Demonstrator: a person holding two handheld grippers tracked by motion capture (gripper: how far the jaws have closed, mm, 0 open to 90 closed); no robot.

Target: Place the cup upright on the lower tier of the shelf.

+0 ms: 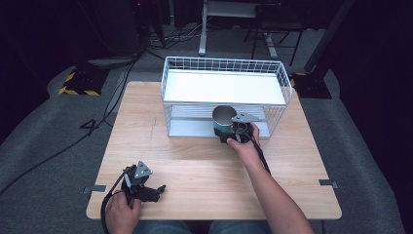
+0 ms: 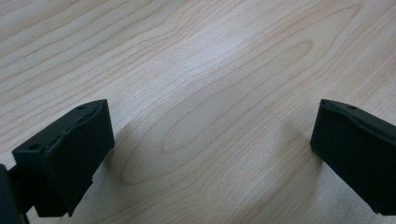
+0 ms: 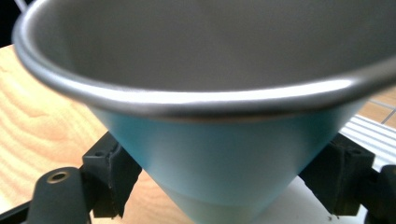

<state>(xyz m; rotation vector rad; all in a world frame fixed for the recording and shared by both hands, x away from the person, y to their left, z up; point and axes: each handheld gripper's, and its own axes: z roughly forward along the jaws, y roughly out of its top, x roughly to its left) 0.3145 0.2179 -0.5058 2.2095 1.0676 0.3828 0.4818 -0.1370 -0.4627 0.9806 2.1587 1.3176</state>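
Item: teal metal cup (image 1: 223, 120), at the wire rack's (image 1: 224, 73) lower shelf edge. My right tongs (image 1: 237, 132) clamp its lower wall; left tongs (image 1: 146, 190) rest agape on the surface (image 1: 195, 165). Stiff, probably light, likely slick; I'd grip low, beneath the flared rim.

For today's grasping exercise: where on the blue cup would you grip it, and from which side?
Grip the blue cup low on its tapered outer wall, coming in level from the table's front edge, as the right gripper does. The wall narrows downward, so the jaws straddle it there; the wire rack blocks the back.
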